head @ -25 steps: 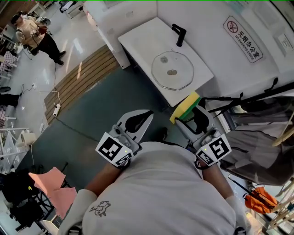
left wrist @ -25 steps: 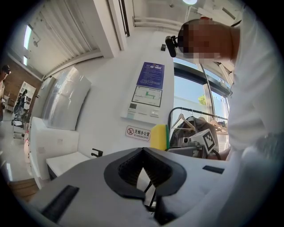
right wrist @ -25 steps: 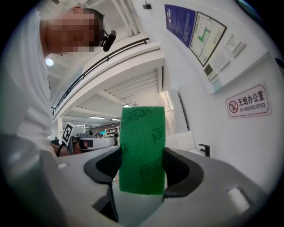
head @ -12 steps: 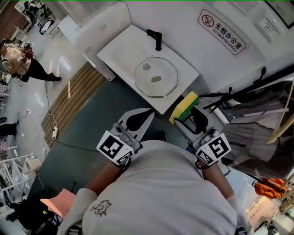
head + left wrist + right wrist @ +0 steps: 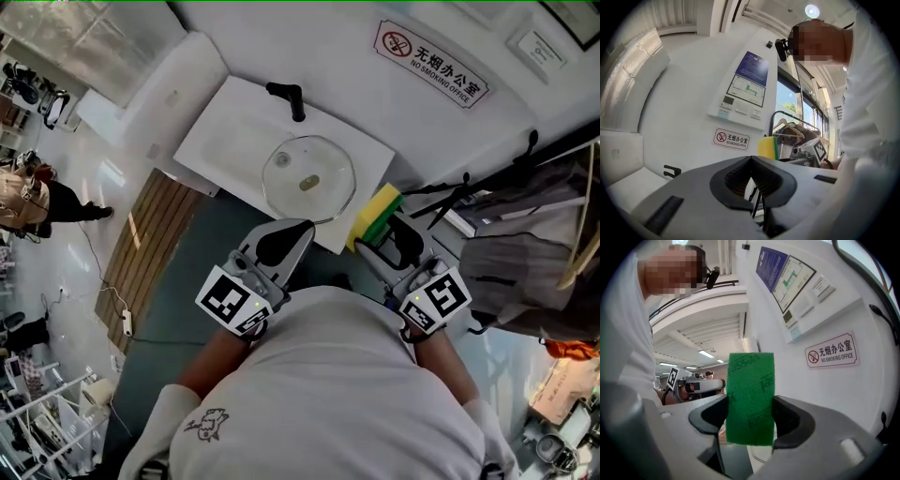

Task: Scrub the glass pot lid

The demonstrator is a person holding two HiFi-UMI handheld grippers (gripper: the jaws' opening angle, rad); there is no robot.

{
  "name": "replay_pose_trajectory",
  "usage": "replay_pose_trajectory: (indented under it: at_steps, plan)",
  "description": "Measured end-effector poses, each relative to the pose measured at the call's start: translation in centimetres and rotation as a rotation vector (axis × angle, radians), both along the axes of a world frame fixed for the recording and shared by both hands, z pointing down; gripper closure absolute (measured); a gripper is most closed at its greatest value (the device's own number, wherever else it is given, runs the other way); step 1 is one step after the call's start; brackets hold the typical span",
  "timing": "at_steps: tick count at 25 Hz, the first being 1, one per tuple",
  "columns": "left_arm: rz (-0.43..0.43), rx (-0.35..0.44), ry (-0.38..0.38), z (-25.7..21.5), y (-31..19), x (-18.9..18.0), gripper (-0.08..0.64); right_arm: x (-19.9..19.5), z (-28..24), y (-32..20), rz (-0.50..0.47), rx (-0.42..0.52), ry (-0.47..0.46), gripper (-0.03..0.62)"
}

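Observation:
The round glass pot lid [image 5: 308,177] lies flat in the white sink [image 5: 225,131], with a small knob at its middle. My left gripper [image 5: 298,232] is shut and holds nothing; its tip hovers just short of the lid's near rim. In the left gripper view its jaws [image 5: 752,176] meet with no gap. My right gripper [image 5: 380,228] is shut on a yellow and green sponge [image 5: 376,215], which stands upright to the right of the lid. The right gripper view shows the sponge's green face [image 5: 750,397] clamped between both pads.
A black tap [image 5: 289,97] stands at the sink's far edge. A no-smoking sign [image 5: 430,63] hangs on the white wall behind. A black clothes rack with grey garments [image 5: 525,234] stands close on the right. A wooden slat mat [image 5: 150,234] lies on the floor to the left.
The sink and lid have come nearer to both grippers and shifted left in the head view. Both grippers keep their state; the sponge stays clamped.

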State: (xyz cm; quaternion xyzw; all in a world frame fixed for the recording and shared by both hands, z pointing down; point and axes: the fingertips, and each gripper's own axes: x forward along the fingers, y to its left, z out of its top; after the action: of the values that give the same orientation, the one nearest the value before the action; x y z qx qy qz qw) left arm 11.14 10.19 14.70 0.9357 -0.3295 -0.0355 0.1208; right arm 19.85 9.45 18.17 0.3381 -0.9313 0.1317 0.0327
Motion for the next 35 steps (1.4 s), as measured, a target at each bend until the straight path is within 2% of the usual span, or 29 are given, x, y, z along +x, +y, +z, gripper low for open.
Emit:
replay_pose_trajectory:
  at_steps: [9, 18, 22, 29, 35]
  plan:
    - [0.144, -0.009, -0.022, 0.0, -5.0, -7.2, 0.561, -5.9, 0.1, -5.5, 0.148, -0.01, 0.022, 0.301]
    - [0.214, -0.083, 0.019, 2.6, -8.2, -14.1, 0.561, -9.9, 1.2, -9.2, 0.274, 0.003, 0.098, 0.299]
    - [0.215, -0.124, 0.02, 4.6, -9.7, -15.1, 0.552, -9.9, 2.4, -10.8, 0.292, -0.012, 0.132, 0.299]
    - [0.173, -0.213, -0.06, 11.0, -13.6, -15.5, 0.486, -8.5, 6.7, -14.4, 0.284, -0.076, 0.158, 0.298]
    - [0.136, -0.366, -0.114, 18.3, -17.0, -16.3, 0.445, -8.5, 12.3, -18.0, 0.241, -0.172, 0.225, 0.298]
